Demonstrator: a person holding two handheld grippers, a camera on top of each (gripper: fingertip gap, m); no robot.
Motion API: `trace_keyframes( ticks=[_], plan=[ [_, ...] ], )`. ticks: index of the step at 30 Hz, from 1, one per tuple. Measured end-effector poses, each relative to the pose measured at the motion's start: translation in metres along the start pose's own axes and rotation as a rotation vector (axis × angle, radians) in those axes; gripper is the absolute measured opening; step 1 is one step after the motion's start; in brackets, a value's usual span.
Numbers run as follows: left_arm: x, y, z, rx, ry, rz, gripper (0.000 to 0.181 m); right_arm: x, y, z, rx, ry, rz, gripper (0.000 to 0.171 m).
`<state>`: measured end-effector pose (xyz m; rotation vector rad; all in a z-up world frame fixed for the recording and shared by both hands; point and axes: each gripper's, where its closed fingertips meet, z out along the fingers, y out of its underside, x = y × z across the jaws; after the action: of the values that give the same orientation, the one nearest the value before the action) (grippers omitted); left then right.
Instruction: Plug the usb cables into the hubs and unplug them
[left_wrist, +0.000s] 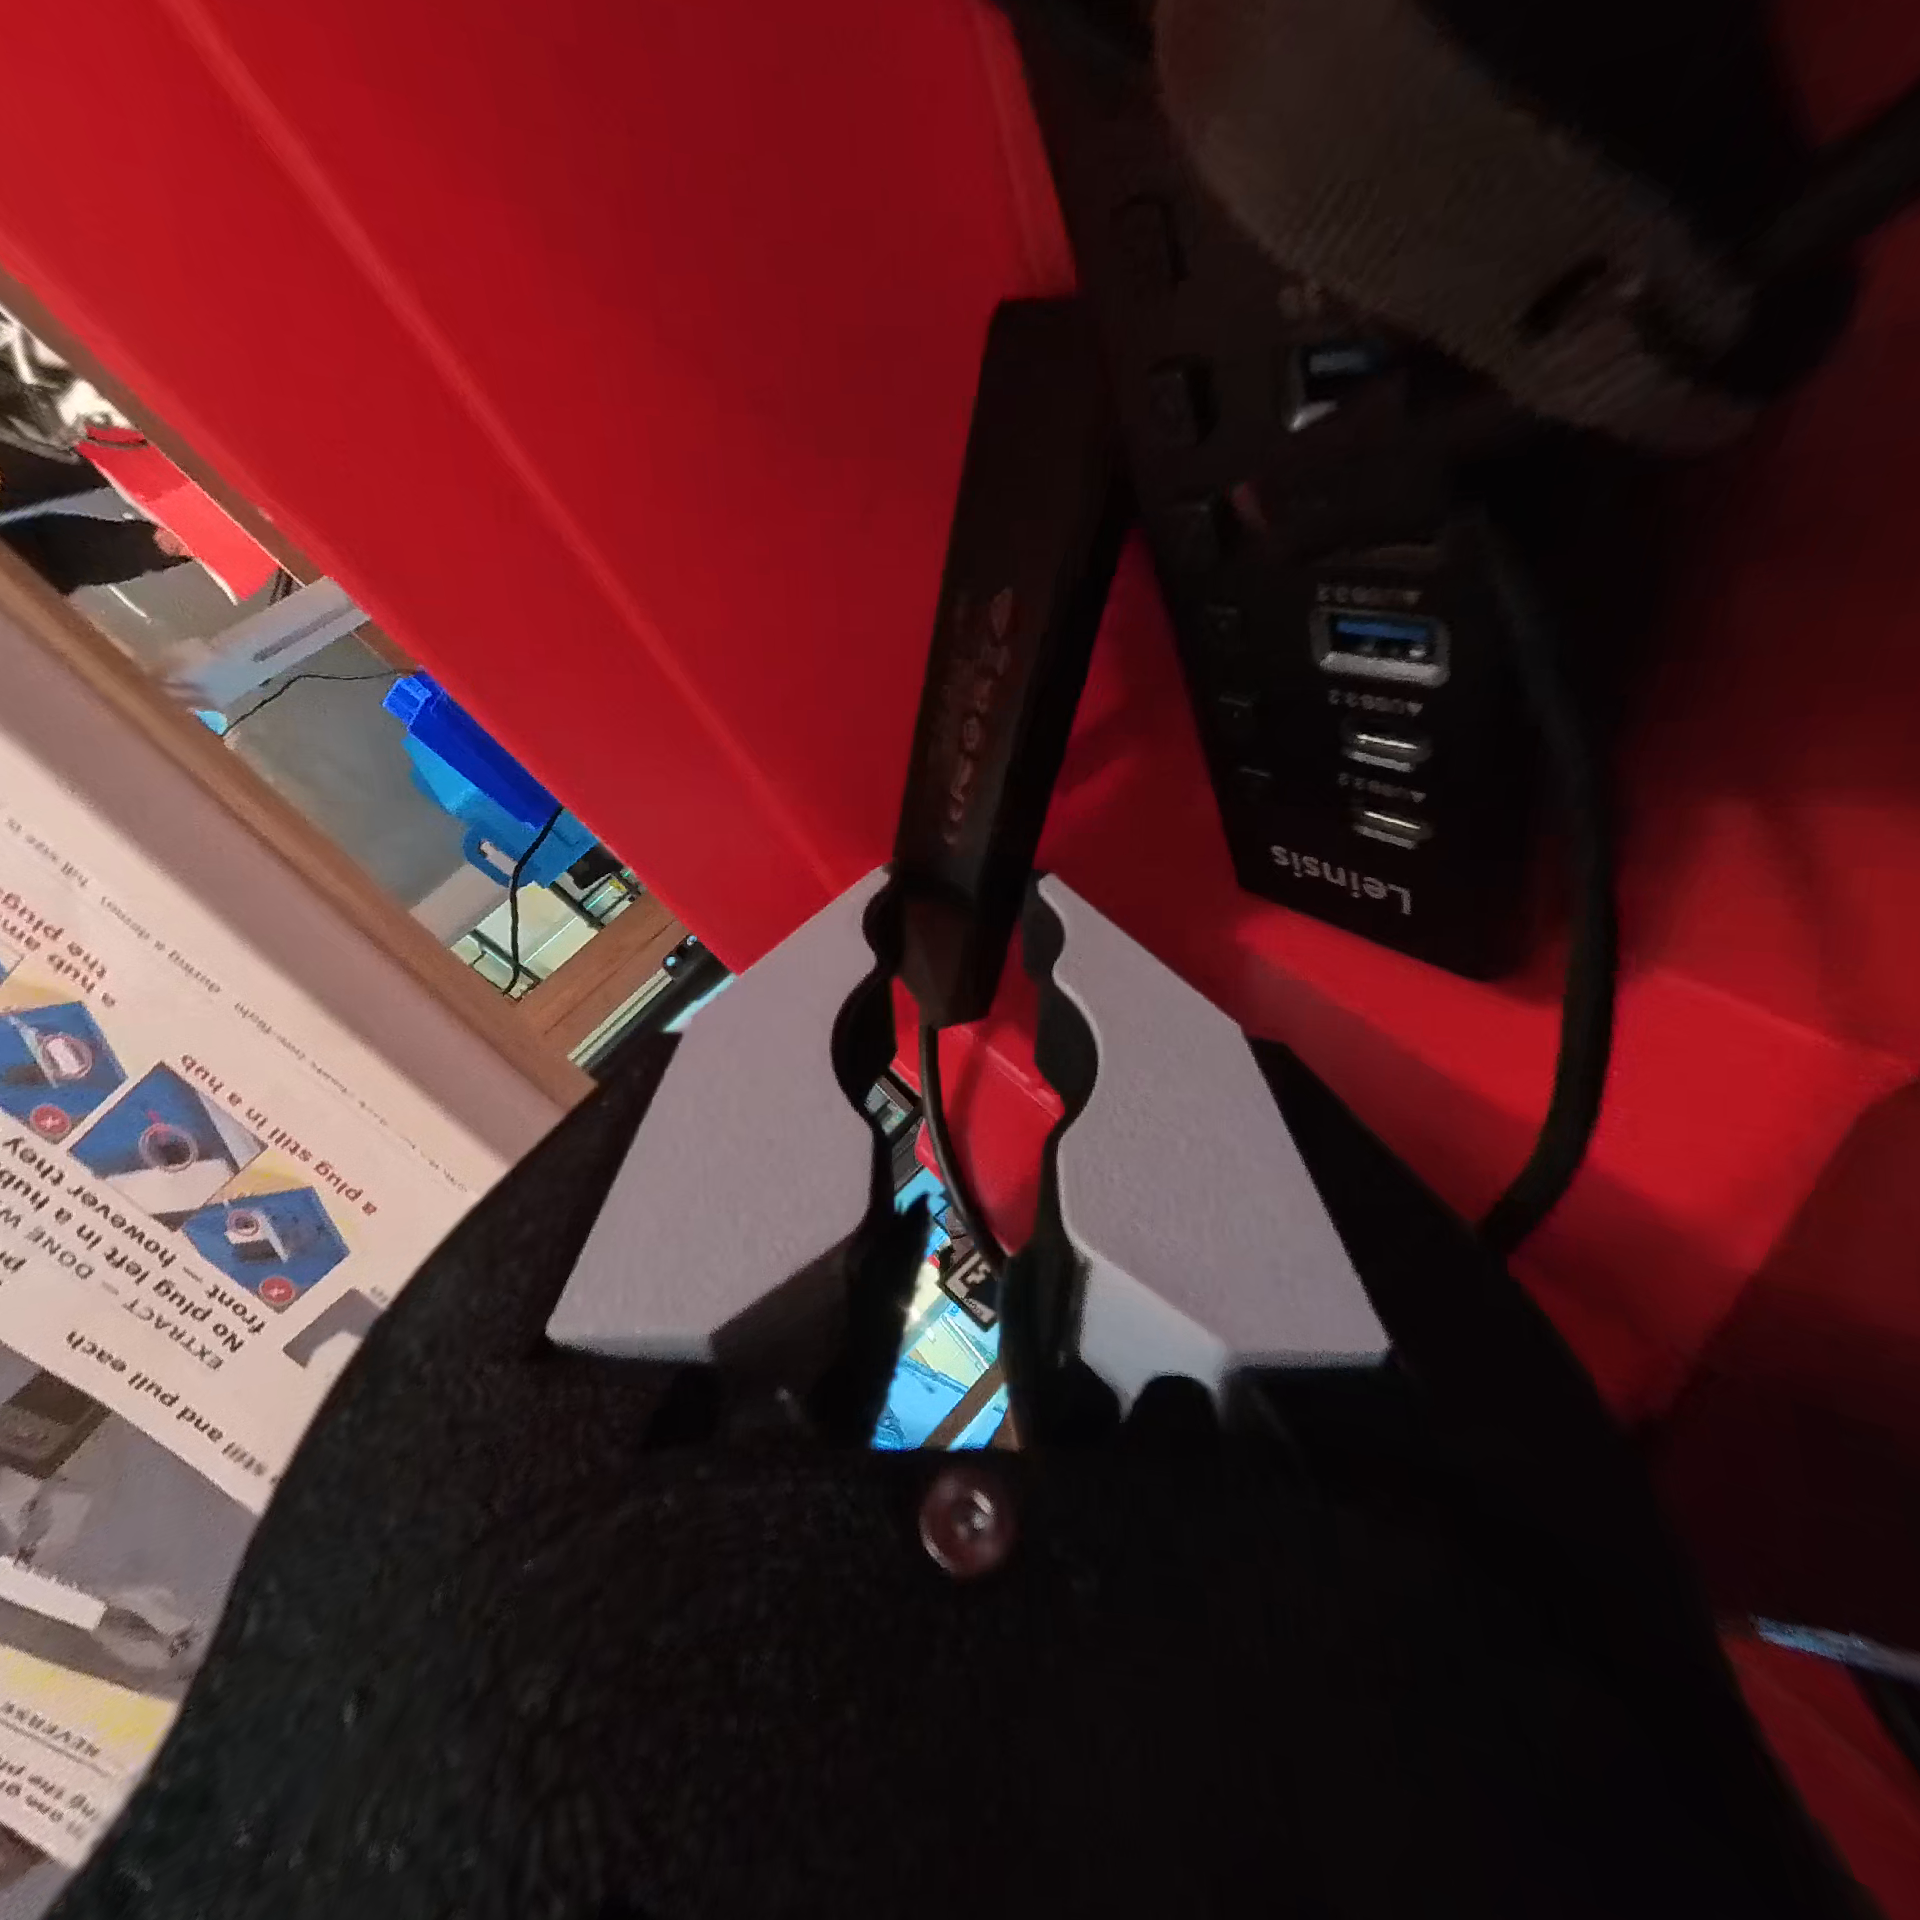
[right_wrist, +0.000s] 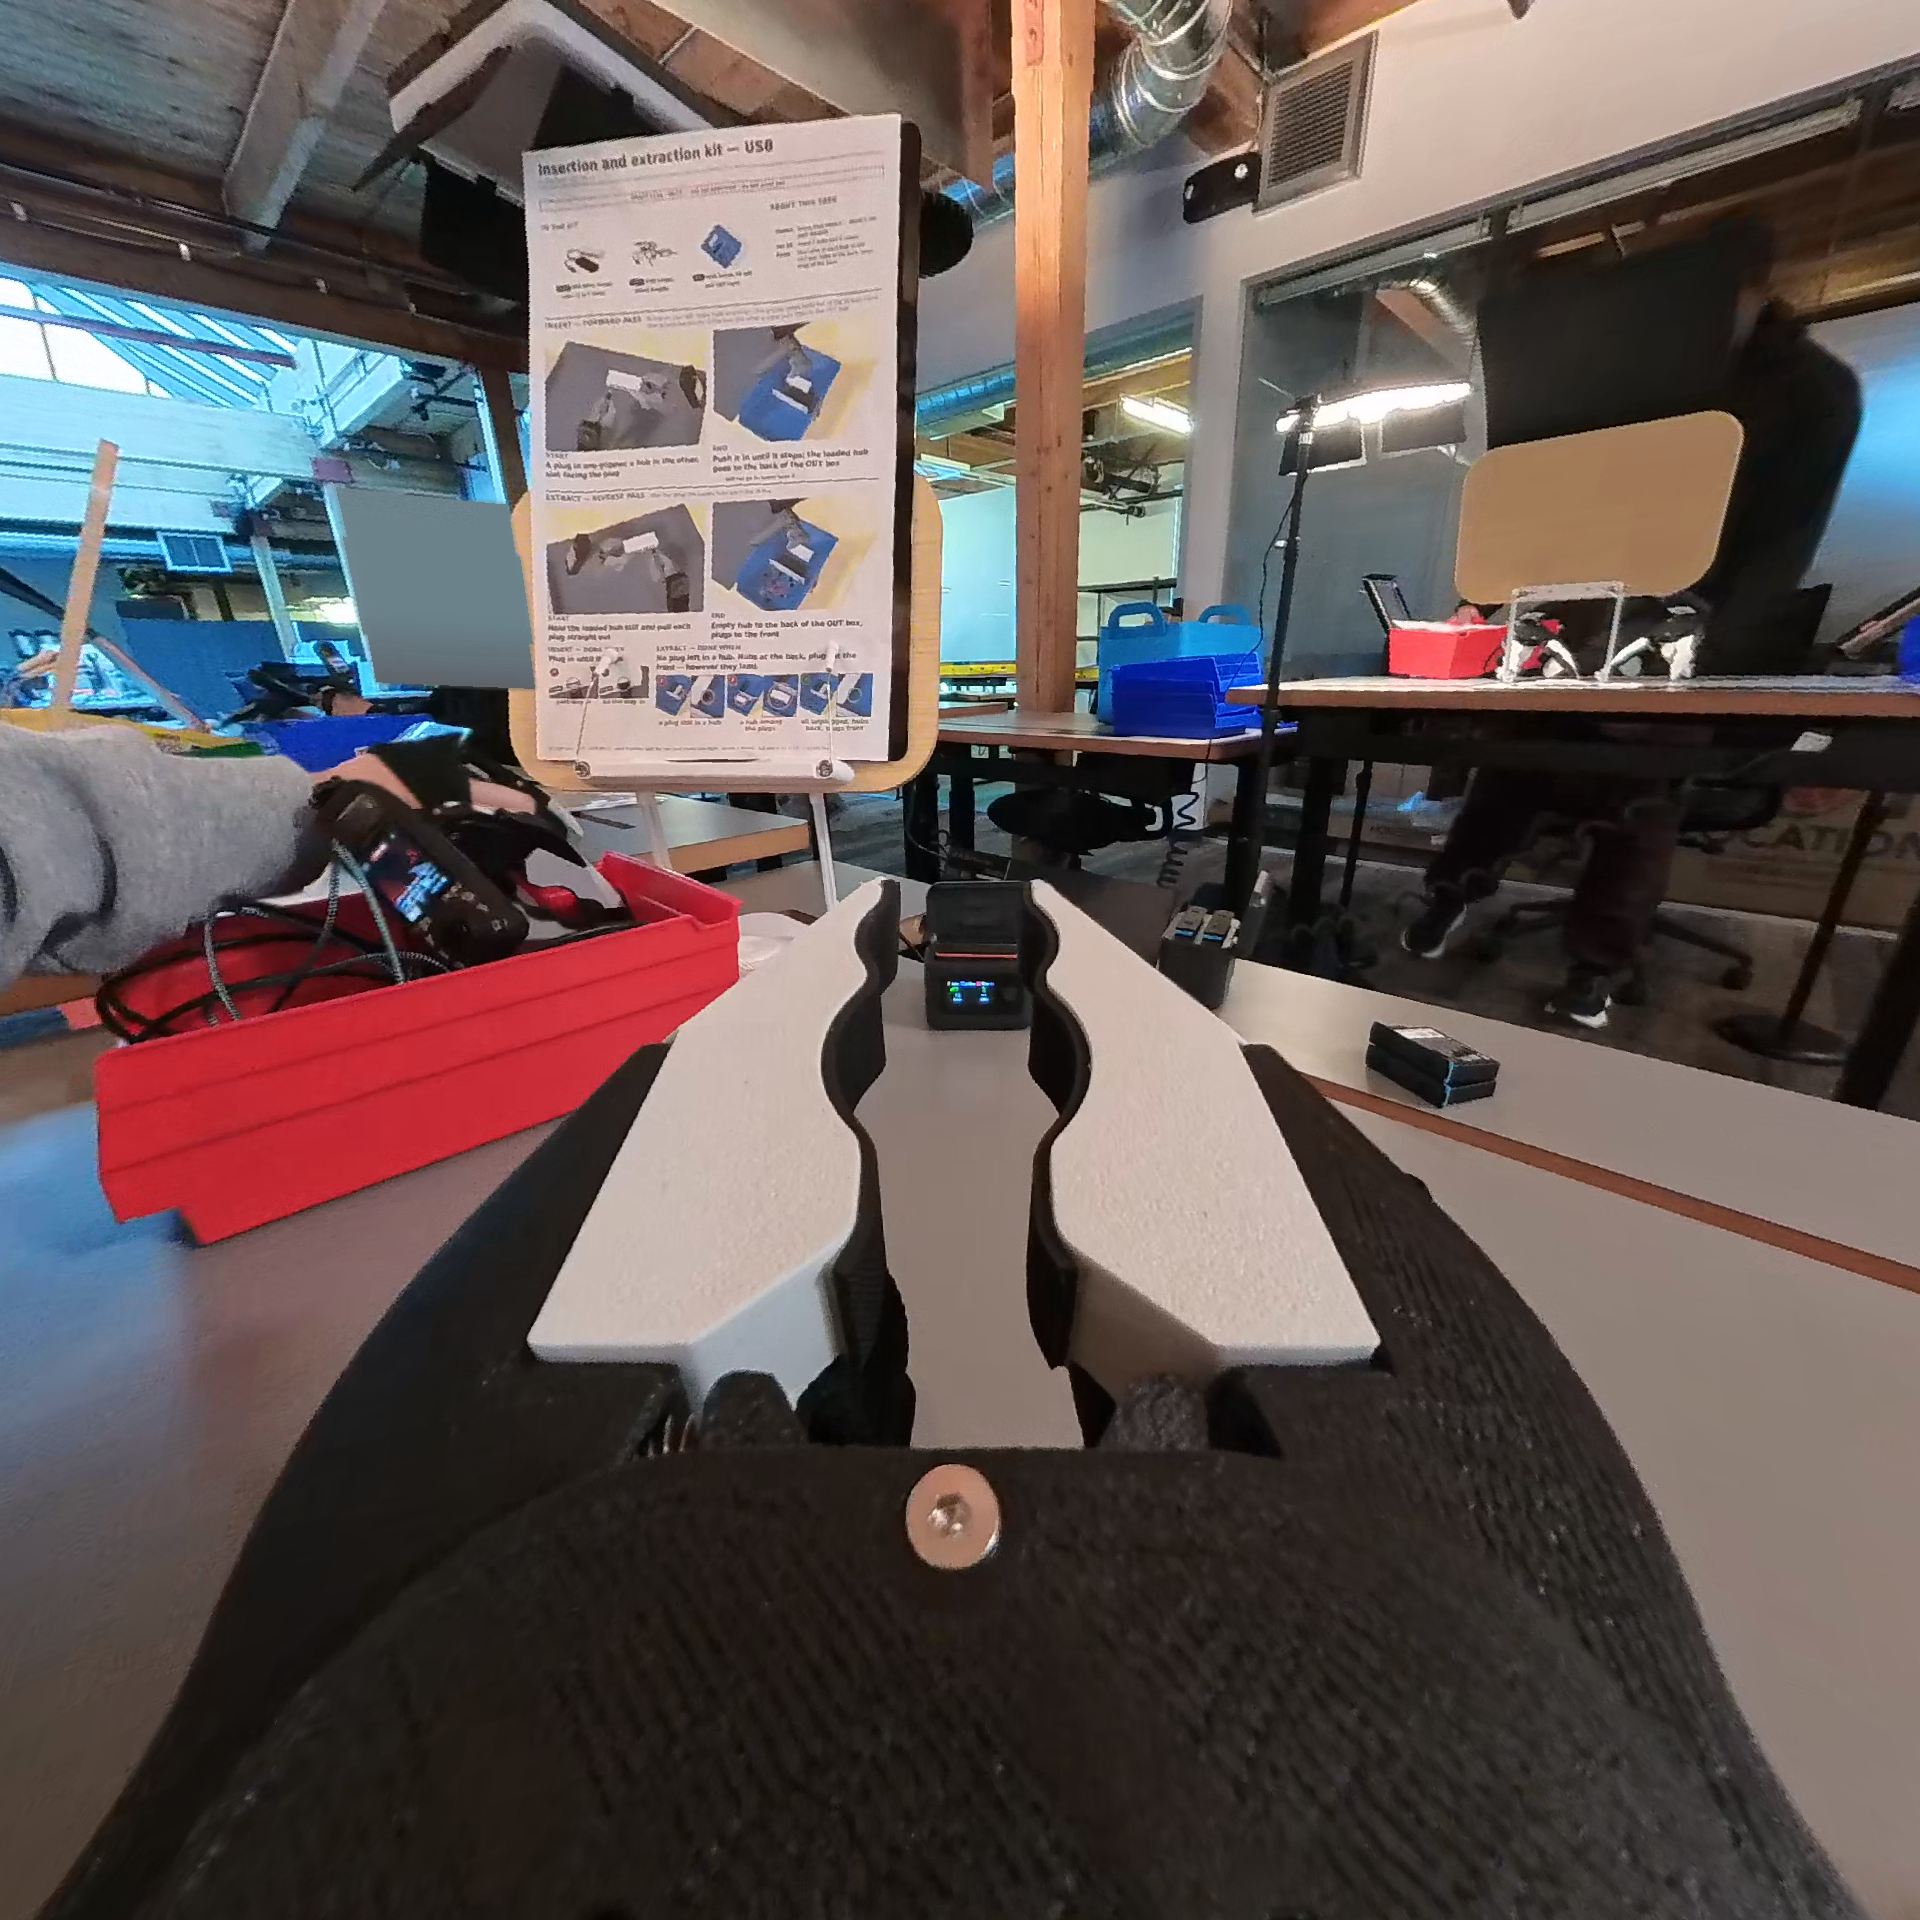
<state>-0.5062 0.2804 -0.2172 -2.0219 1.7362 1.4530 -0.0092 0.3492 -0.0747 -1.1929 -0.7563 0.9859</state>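
My left gripper (left_wrist: 961, 899) is inside the red bin (left_wrist: 623, 416), tilted, and shut on the lower end of a slim black hub (left_wrist: 987, 644) with a thin cable trailing from it. A second black hub (left_wrist: 1371, 748) with a blue port lies on the bin floor just to the right, with its thick black cable (left_wrist: 1574, 987) looping beside it. My right gripper (right_wrist: 961, 904) is open and empty, low over the grey table (right_wrist: 1558, 1299). The right wrist view shows the red bin (right_wrist: 416, 1060) at the left, full of black cables (right_wrist: 249, 966), with the left gripper (right_wrist: 447, 883) in it.
A printed instruction sheet (right_wrist: 717, 436) stands on a holder behind the bin. A small black device with a lit screen (right_wrist: 975, 977) sits ahead of my right gripper. Black battery packs (right_wrist: 1434, 1062) lie at the right. A grey sleeve (right_wrist: 125, 831) reaches in from the left. The tips of one gripper are about 50 cm away from the tips of the other.
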Motion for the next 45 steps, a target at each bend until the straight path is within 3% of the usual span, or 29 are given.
trace_keyframes(
  ticks=[5,9,12,18,25,32,34,37,41,45],
  plan=[
    [-0.012,0.008,-0.018,-0.003,-0.081,-0.053,0.008,0.001,0.0,0.0,0.002,-0.001,0.008,0.02],
    [-0.04,0.029,-0.05,-0.005,-0.159,-0.238,0.008,0.002,0.001,0.0,0.005,0.002,0.022,0.018],
    [-0.082,0.046,-0.097,0.02,-0.274,-0.408,0.008,0.004,0.001,0.0,0.011,0.007,0.023,0.016],
    [-0.195,0.059,-0.229,0.146,-0.498,-0.659,0.008,0.006,-0.003,-0.002,0.042,0.022,0.01,0.015],
    [-0.309,0.02,-0.35,0.432,-0.493,-0.965,0.008,0.006,-0.019,-0.012,0.162,-0.037,0.11,0.014],
    [-0.387,-0.053,-0.41,0.649,-0.471,-1.002,0.008,0.014,-0.035,-0.023,0.224,0.029,0.046,0.014],
    [-0.4,-0.082,-0.416,0.76,-0.368,-1.049,0.008,0.018,-0.041,-0.029,0.25,0.072,0.008,0.014],
    [-0.403,-0.129,-0.396,0.822,-0.189,-1.073,0.008,0.029,-0.052,-0.04,0.295,0.173,-0.058,0.014],
    [-0.371,-0.205,-0.338,0.898,0.13,-1.118,0.008,0.046,-0.061,-0.056,0.335,0.325,-0.137,0.013],
    [-0.303,-0.288,-0.262,0.916,0.545,-1.2,0.008,0.057,-0.062,-0.063,0.336,0.434,-0.195,0.013]
  ],
)
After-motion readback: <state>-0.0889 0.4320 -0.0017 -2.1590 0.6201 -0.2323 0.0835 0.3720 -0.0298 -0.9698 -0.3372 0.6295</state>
